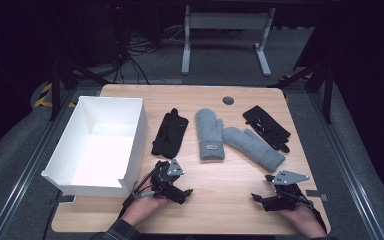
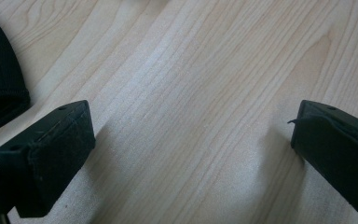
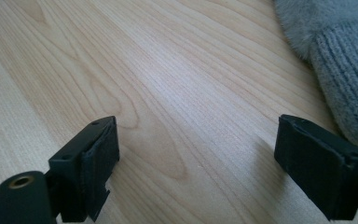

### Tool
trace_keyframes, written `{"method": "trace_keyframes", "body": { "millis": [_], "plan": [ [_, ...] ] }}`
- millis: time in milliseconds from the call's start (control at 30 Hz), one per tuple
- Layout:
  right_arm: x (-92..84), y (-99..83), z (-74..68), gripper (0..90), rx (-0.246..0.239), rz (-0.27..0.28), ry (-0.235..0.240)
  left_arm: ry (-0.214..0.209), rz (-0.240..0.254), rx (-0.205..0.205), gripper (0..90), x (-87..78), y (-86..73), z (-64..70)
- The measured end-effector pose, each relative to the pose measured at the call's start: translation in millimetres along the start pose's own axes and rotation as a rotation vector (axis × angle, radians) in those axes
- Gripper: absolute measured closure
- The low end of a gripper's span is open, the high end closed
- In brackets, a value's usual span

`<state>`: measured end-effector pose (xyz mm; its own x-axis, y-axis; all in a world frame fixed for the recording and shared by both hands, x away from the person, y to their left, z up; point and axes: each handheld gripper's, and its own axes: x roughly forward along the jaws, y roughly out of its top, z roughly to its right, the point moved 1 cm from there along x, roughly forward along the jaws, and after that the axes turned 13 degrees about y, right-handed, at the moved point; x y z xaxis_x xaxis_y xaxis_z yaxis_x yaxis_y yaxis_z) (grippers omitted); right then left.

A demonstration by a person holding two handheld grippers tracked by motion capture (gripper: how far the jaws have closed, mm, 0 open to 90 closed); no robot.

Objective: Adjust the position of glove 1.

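Two grey knit mittens [image 1: 211, 134], 2 black gloves [image 1: 170, 133] on wood surface [image 1: 220, 197] w/ white box [image 1: 97, 145]; label unreadable; left claw [image 1: 184, 192] & right claw [image 1: 258, 199] both released.

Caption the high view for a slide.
Two open grippers, left and right, rest before four gloves and a white box.

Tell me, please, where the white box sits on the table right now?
In the high view the white box stands open at the table's left edge, with a black glove just to its right and the left claw near its front right corner.
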<state>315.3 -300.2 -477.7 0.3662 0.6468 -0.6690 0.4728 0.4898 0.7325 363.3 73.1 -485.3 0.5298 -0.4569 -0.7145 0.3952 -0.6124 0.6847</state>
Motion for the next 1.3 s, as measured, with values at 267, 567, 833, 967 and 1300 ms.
{"method": "trace_keyframes", "body": {
  "millis": [267, 567, 833, 967, 1300],
  "plan": [
    [-1.7, -0.6, 0.5, 19.1, -0.016, 0.000, 0.011, -0.001, 0.000, 0.000, 0.0, 0.0, 0.0, 0.0],
    [-14.4, 15.6, 2.3, 53.7, -0.046, 0.022, 0.025, 0.003, -0.001, -0.002, 0.1, -0.3, -0.1, 0.3],
    [-20.8, 30.7, 13.5, 88.1, -0.026, 0.043, -0.016, 0.006, -0.001, -0.003, 0.2, -0.6, -0.2, 0.5],
    [-22.4, 40.7, 24.3, 90.0, -0.028, 0.050, -0.047, 0.002, -0.001, -0.003, 0.2, -1.0, -0.7, 1.0],
    [-25.1, 50.8, 48.1, 90.0, -0.004, 0.061, -0.072, 0.000, 0.000, -0.001, 0.2, -2.1, -1.5, 3.9]
  ]
}}
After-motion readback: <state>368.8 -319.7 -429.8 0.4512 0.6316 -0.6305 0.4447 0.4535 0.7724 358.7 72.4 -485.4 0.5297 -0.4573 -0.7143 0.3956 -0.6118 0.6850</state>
